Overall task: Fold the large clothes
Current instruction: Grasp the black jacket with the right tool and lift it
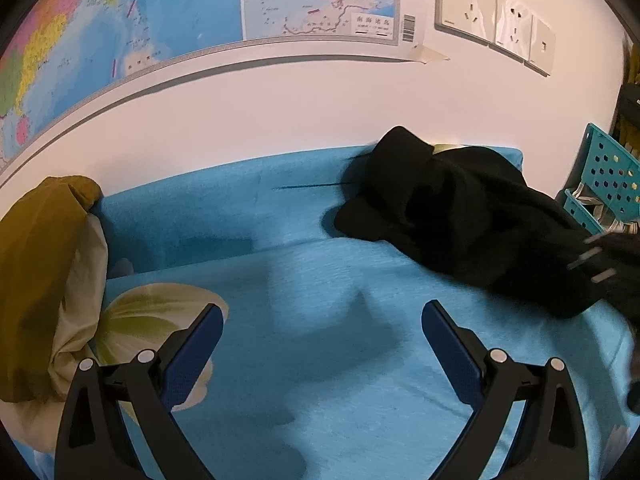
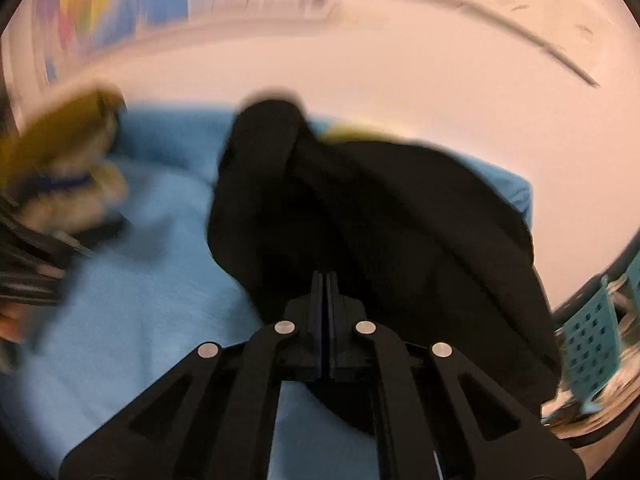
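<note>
A large black garment (image 1: 460,208) lies crumpled on the blue bed sheet (image 1: 304,344) at the right, against the wall. My left gripper (image 1: 322,316) is open and empty above the bare sheet, left of the garment. My right gripper (image 2: 325,280) has its fingers closed together on the near edge of the black garment (image 2: 380,216); that view is blurred by motion. The right gripper also shows blurred at the right edge of the left wrist view (image 1: 600,264).
An olive and cream bundle of bedding (image 1: 48,264) sits at the left of the bed. A teal perforated basket (image 1: 608,180) stands to the right of the bed. A map (image 1: 120,20) and wall sockets (image 1: 492,12) hang on the wall behind.
</note>
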Available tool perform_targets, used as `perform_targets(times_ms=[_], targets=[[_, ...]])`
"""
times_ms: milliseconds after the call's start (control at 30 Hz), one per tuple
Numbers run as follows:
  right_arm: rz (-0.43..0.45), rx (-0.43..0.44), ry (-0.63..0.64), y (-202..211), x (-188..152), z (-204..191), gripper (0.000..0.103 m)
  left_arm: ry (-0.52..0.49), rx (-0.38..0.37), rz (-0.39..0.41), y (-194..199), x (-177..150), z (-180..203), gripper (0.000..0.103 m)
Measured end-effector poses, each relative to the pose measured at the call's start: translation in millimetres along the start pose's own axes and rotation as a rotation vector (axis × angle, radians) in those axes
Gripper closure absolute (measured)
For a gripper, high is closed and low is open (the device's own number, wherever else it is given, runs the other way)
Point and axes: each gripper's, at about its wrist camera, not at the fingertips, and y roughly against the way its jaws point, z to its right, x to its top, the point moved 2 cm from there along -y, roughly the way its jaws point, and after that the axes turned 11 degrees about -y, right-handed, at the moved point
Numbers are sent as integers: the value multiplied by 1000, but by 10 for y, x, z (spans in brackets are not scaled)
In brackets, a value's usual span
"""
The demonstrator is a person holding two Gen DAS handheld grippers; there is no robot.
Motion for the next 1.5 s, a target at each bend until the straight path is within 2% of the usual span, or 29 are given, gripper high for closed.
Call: perform_targets(times_ms=[67, 100, 133, 200, 233, 267, 300, 333, 400, 467, 567, 600, 633, 667, 700, 733, 833, 933, 1033, 1067, 1100, 1167, 1300, 1400, 1500], targets=[[62, 25, -61, 356, 54, 162, 101, 7, 2, -3, -16, -3, -49, 7], [65, 24, -76, 425, 52, 222, 101, 11, 2, -4, -23, -2, -67, 7], [56, -1, -89, 453, 43, 290, 101, 18, 4, -2, -25, -6, -95, 7], [-41, -66, -73, 338, -42, 342, 93, 22, 6, -7, -41, -7, -123, 7], [-59, -82, -61, 292, -84, 315, 73, 22, 7, -5, -42, -11, -126, 7], [-57, -89, -48, 269, -98, 268, 42, 19, 9, -6, -49, -14, -128, 7], [-35, -63, -9, 255, -115, 143, 31, 17, 10, -7, -57, -16, -126, 7], [-17, -46, 9, 236, -112, 33, 24, 20, 11, -8, -66, -27, -137, 7], [8, 11, 49, 162, -94, -198, 24, 28, 7, -17, -114, -40, -155, 7], [5, 26, 106, -50, -17, -476, 10, 35, 9, -22, -143, -50, -179, 7], [-27, -1, 169, -420, 18, -687, 14, 39, 14, -30, -166, -62, -215, 7], [-31, -46, 187, -579, 33, -709, 16, 42, 14, -31, -175, -68, -235, 7], [-39, -76, 197, -684, 46, -697, 34, 44, 17, -32, -174, -71, -247, 7], [-61, -71, 188, -776, 83, -632, 64, 45, 21, -34, -181, -74, -266, 7], [-72, -56, 170, -807, 123, -573, 76, 47, 20, -35, -187, -67, -274, 7], [-74, -50, 149, -813, 171, -542, 99, 50, 21, -35, -193, -67, -293, 7], [40, -65, 137, -347, 445, -299, 98, 39, -2, -28, -202, -47, -319, 7], [197, -83, 83, 399, 828, 51, 98, -20, -14, 0, -197, 24, -279, 7], [302, -100, 44, 967, 1082, 344, 98, -97, -71, 59, -172, 156, -145, 7], [331, -119, 30, 1138, 1169, 464, 98, -124, -115, 79, -163, 212, -64, 7], [343, -130, 14, 1259, 1198, 510, 98, -143, -139, 94, -151, 250, 0, 7], [358, -135, -35, 1420, 1222, 680, 98, -216, -233, 163, -71, 327, 238, 7], [363, -123, -91, 1525, 1236, 844, 98, -394, -378, 235, 21, 285, 781, 7], [374, -101, -121, 1550, 1224, 909, 98, -510, -411, 239, 29, 213, 1151, 7], [383, -91, -132, 1574, 1220, 913, 98, -564, -336, 242, -72, 274, 1438, 7]])
